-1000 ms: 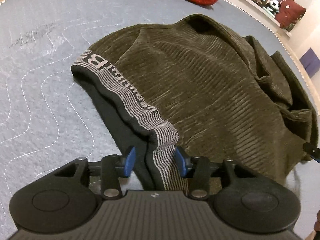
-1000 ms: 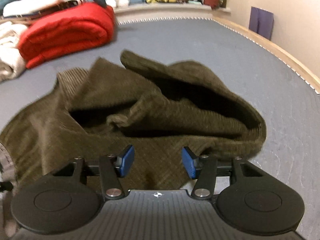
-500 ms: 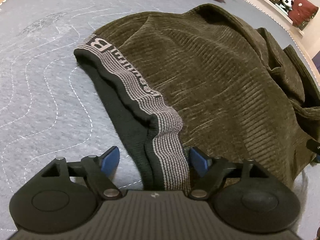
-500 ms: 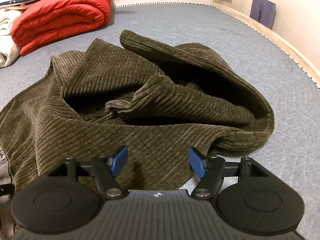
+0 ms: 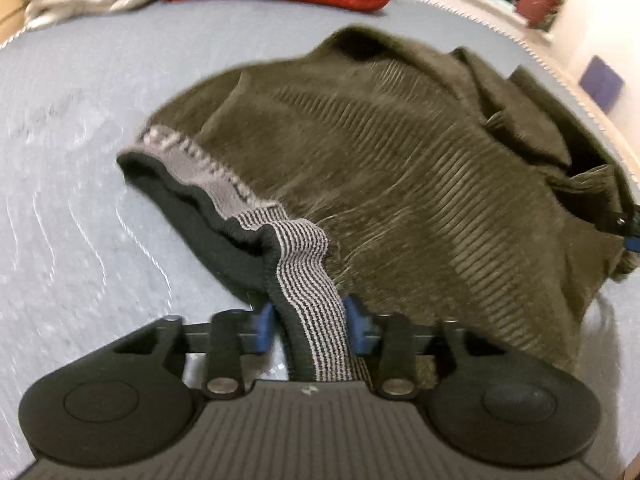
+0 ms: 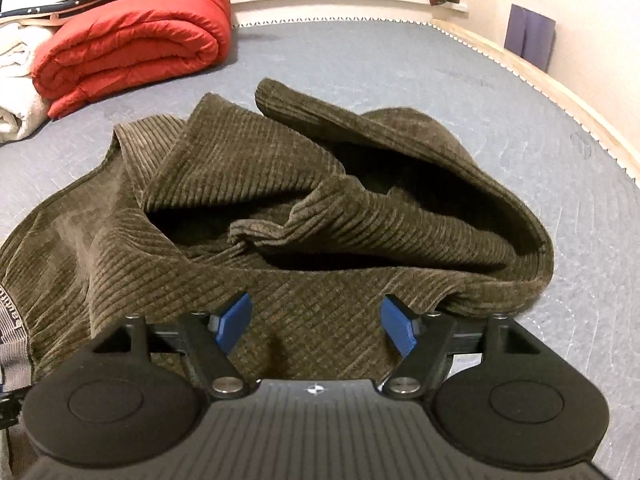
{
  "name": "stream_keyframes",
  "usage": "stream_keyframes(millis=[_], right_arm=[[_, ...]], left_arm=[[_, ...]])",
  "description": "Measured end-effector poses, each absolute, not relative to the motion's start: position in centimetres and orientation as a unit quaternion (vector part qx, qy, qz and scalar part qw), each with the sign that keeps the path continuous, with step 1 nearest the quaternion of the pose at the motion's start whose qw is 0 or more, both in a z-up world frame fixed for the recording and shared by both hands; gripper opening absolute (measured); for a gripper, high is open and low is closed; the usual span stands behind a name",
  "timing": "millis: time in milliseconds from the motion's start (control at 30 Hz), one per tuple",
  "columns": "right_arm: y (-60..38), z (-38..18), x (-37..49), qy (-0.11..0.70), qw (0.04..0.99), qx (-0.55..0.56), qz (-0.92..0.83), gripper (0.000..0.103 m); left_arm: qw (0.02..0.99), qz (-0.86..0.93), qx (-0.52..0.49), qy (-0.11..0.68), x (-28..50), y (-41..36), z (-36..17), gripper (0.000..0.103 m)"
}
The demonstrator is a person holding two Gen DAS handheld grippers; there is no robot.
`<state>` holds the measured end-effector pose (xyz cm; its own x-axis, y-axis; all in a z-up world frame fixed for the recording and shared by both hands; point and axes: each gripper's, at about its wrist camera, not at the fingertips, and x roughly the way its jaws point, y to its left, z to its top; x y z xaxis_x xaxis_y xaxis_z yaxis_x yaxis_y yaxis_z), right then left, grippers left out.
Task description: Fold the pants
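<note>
Left gripper [image 5: 308,326] jaws closing on the striped waistband [image 5: 308,280] of the pants [image 6: 280,208], which lie crumpled on the bed [image 6: 480,92]. Right gripper [image 6: 316,326] jaws apart and opening, corduroy between them ungripped. Risk: a one-sided lift drags the bunched legs.

Left tongs [image 5: 310,326] closing on waistband [image 5: 308,280], lifting it since earlier.

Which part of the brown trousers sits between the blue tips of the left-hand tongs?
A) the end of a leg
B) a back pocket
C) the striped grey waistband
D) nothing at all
C: in the left wrist view the striped grey waistband of the brown trousers runs straight between the blue tips of the left tongs, which are closing on it.
</note>
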<state>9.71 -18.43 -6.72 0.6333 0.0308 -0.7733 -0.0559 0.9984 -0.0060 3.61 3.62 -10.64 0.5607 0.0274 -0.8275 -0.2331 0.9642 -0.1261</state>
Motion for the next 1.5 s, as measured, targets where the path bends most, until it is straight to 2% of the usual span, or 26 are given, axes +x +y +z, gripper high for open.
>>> stream_keyframes(millis=[200,533,633,767,867,933,1000,1033,1133,1367,1500], right_arm=[[-19.2,-4.9,9.1,0.392,0.919,0.019,0.034,0.073],[-20.3,-3.4,8.0,0.334,0.94,0.036,0.058,0.072],[-20.9,-3.5,8.2,0.33,0.942,0.028,0.059,0.072],[-21.7,-3.6,9.0,0.328,0.943,0.016,0.061,0.066],[-23.3,-3.4,9.8,0.327,0.943,0.015,0.054,0.06],[-24.5,-3.1,10.6,0.325,0.944,0.019,0.044,0.057],[-26.3,-2.9,11.5,0.326,0.945,0.021,0.036,0.056],[-27.0,-2.9,11.8,0.328,0.944,0.018,0.035,0.056],[-29.2,-3.3,12.9,0.331,0.944,0.01,0.019,0.056],[-32.1,-5.8,15.0,0.382,0.923,0.036,0.035,0.061],[-30.3,-6.8,15.2,0.395,0.914,0.014,0.087,0.071]], left_arm=[[0.915,0.076,-0.077,0.389,1.6,5.4,-6.7,0.022],[0.923,0.168,-0.073,0.338,-0.4,11.5,-2.8,0.019],[0.915,0.199,-0.09,0.338,-0.7,13.6,-2.2,0.019],[0.904,0.198,-0.105,0.364,0.1,13.7,-3.2,0.02],[0.9,0.174,-0.107,0.385,0.9,13.1,-3.6,0.03],[0.897,0.173,-0.117,0.39,1.1,13.3,-3.8,0.052],[0.888,0.16,-0.143,0.406,1.5,14.0,-4.3,0.069],[0.882,0.154,-0.16,0.415,1.7,14.5,-4.7,0.072],[0.866,0.155,-0.191,0.435,1.9,15.6,-5.7,0.077],[0.855,0.179,-0.195,0.447,2.1,15.9,-6.5,0.077],[0.854,0.18,-0.186,0.451,2.6,15.6,-6.9,0.077]])
